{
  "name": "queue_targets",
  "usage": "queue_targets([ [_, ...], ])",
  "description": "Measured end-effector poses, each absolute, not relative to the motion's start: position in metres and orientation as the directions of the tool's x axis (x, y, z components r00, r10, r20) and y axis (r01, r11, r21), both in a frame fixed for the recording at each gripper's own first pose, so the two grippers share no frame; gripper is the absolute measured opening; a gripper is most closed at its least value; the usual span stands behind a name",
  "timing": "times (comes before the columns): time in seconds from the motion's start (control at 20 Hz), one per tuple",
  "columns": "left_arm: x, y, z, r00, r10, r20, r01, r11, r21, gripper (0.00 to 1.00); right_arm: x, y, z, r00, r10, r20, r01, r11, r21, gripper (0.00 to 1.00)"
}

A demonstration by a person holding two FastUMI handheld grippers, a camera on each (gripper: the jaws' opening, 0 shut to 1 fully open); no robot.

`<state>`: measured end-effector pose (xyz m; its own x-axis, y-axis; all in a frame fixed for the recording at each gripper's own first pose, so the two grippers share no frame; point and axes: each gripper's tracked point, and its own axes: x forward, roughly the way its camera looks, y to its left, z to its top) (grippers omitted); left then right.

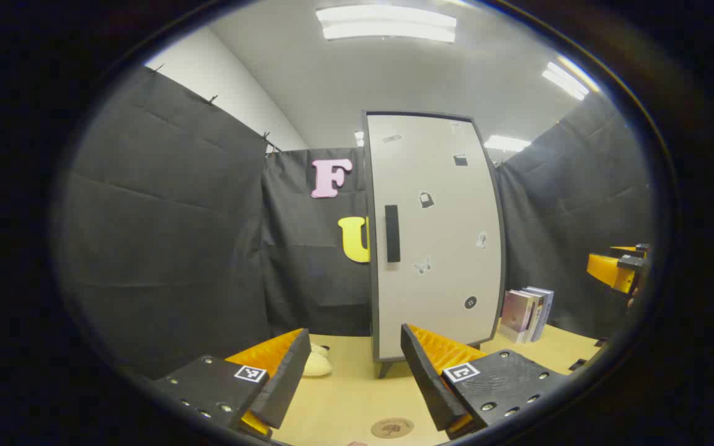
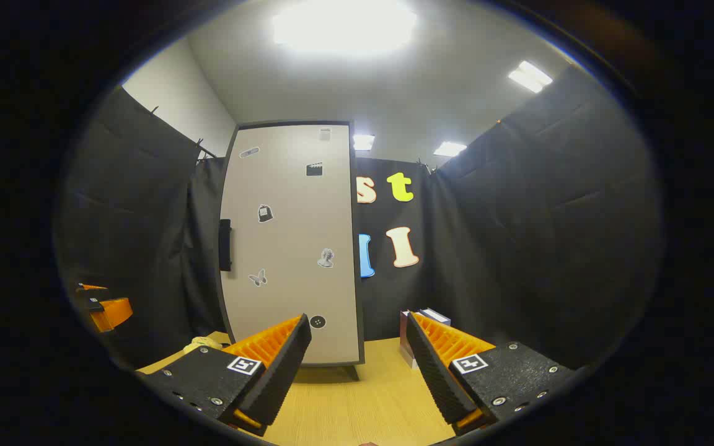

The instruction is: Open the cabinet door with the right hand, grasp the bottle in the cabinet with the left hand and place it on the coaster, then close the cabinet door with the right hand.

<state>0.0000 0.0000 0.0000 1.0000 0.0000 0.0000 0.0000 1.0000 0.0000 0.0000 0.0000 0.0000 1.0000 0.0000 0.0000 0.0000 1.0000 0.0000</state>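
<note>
Wooden tabletop; flat closed cabinet door; round coaster; both claws agape, empty.

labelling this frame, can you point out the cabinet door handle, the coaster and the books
cabinet door handle (image 1: 392,233): left gripper view, middle of the dark vertical bar.
coaster (image 1: 392,427): left gripper view, centre of the round disc on the table.
books (image 1: 527,313): left gripper view, front cover of the upright stack.
</note>
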Motion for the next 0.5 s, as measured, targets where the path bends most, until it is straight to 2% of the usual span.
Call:
queue_targets([
  [0.5, 0.003, 0.014, 0.003, 1.0, 0.02, 0.005, -0.02, 1.0, -0.016, 0.88, 0.006, 0.008, -0.005, 1.0, 0.015, -0.014, -0.015, 1.0, -0.016, 0.96],
])
